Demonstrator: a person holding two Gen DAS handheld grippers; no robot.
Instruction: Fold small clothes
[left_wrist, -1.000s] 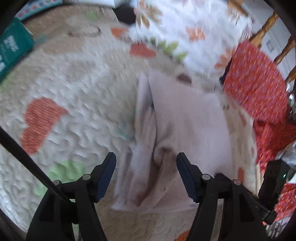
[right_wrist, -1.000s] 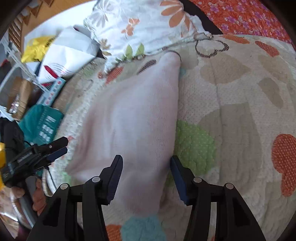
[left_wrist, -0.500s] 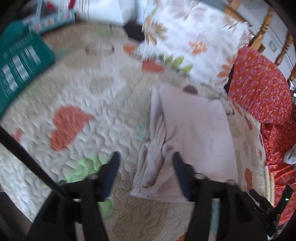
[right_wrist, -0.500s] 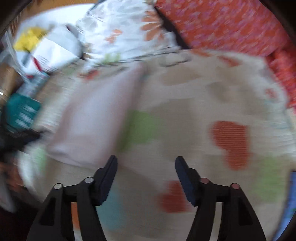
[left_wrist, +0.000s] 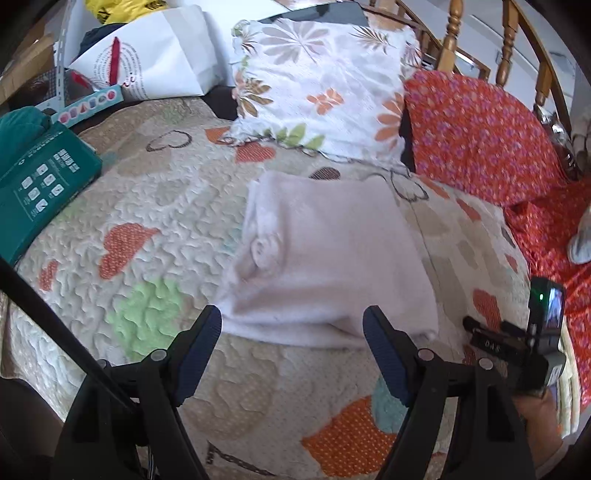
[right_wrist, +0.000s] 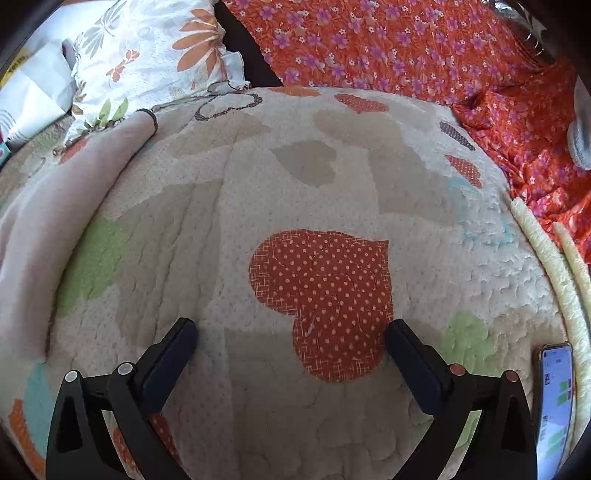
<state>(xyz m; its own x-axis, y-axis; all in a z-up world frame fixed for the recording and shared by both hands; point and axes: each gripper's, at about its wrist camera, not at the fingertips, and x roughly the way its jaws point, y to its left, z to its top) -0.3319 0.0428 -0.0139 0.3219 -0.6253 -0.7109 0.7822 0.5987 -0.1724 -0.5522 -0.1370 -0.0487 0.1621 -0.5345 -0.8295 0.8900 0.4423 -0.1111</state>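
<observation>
Both hand-held grippers hover over the bed with nothing between their fingers: the left gripper (left_wrist: 291, 332) has its jaws spread wide just short of the near edge of the pale pink garment (left_wrist: 328, 258), and the right gripper (right_wrist: 291, 350) is likewise spread apart, framing a red dotted heart patch (right_wrist: 325, 291) on bare quilt. That garment lies folded into a rough rectangle on the heart-patterned quilt (left_wrist: 155, 229), its layered, bunched edge toward the left side and its far end reaching almost to the floral pillow (left_wrist: 325, 85). From the right wrist view the same garment (right_wrist: 48, 221) runs along the left border, well apart from that gripper's fingers. Beyond the pillow sits a red flowered cushion (left_wrist: 480, 136) against a wooden rail (left_wrist: 450, 33), and red flowered fabric (right_wrist: 406, 48) spreads along the quilt's far and right sides. A teal package (left_wrist: 40, 184) rests at the quilt's left edge, with a white paper bag (left_wrist: 159, 62) behind it. A phone (right_wrist: 556, 402) with a lit screen lies at the quilt's right edge.
</observation>
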